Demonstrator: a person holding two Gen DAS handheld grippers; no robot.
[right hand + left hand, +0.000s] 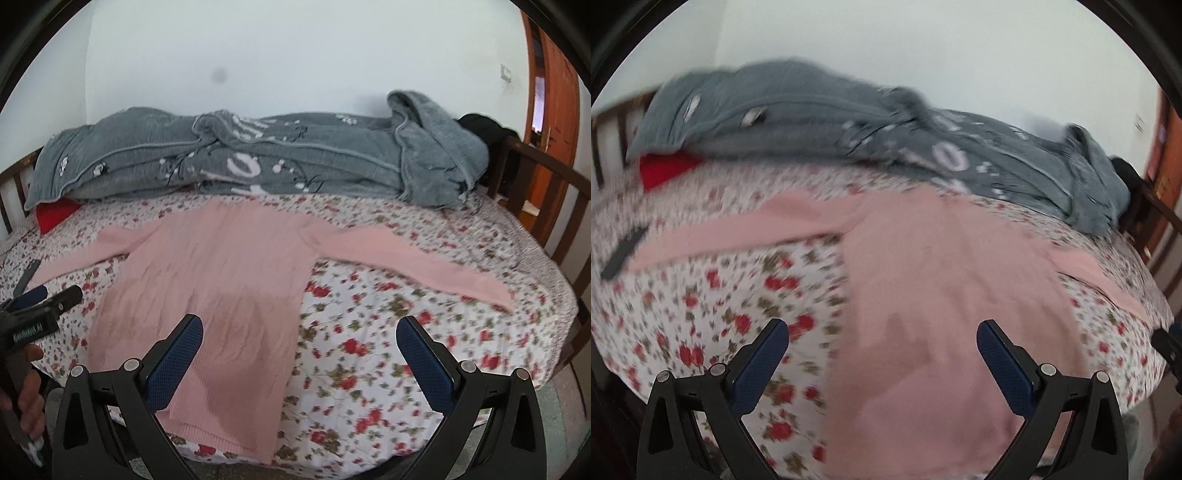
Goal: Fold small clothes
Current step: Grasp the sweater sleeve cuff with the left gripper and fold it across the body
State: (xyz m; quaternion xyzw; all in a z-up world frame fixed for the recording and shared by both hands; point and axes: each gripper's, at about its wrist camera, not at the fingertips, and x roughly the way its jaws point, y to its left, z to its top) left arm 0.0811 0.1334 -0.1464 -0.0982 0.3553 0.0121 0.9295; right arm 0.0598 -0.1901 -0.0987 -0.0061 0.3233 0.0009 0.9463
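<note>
Both wide apart, holding nothing: left tongs and right tongs, hovering above pink sweater spread flat on floral bed

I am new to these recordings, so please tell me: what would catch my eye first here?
First, the pink sweater, spread flat in the middle of the floral bedsheet with both sleeves stretched out sideways. Behind it, a bulky grey blanket lies heaped along the far side of the bed. In front, the open right gripper and open left gripper hover above the sweater's lower part.
</note>
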